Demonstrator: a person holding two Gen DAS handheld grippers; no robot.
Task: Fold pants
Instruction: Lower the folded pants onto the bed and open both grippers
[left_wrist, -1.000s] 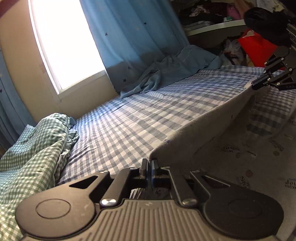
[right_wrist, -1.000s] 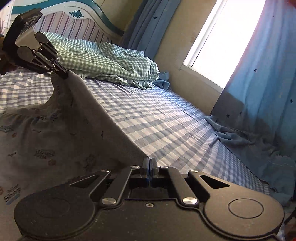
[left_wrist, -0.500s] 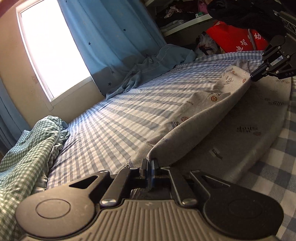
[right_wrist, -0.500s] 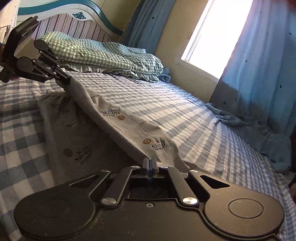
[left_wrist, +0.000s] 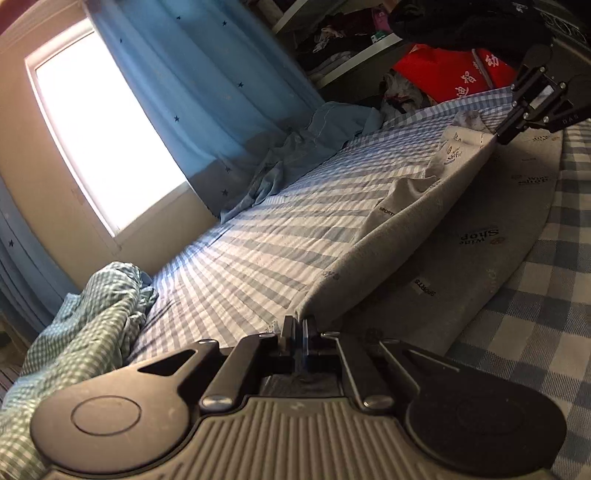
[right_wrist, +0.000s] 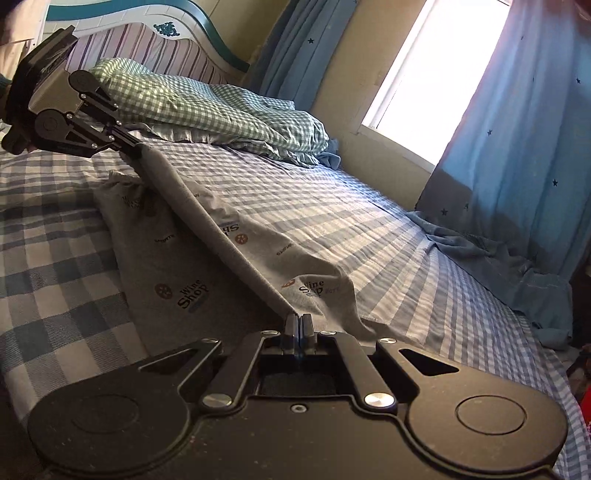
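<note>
While clamped, both tools (left_wrist: 298, 326) (right_wrist: 297, 325) stretch pants (right_wrist: 229, 243) taut.

left claw (left_wrist: 298, 326): jaws closed, gripping, low | right claw (right_wrist: 298, 323): jaws closed, gripping, low

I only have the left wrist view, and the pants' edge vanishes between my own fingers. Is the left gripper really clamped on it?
Observer: Yes. From the right wrist view, the left gripper is shut on the end of the pants' raised fold.
Operator: And the right gripper? It's tiny in my view.
Observer: The right gripper is shut on the other end of that fold, and the fabric runs straight between the two.
Operator: What's behind my left gripper?
Observer: A green checked duvet heaped against a striped headboard. It lies apart from the pants.
</note>
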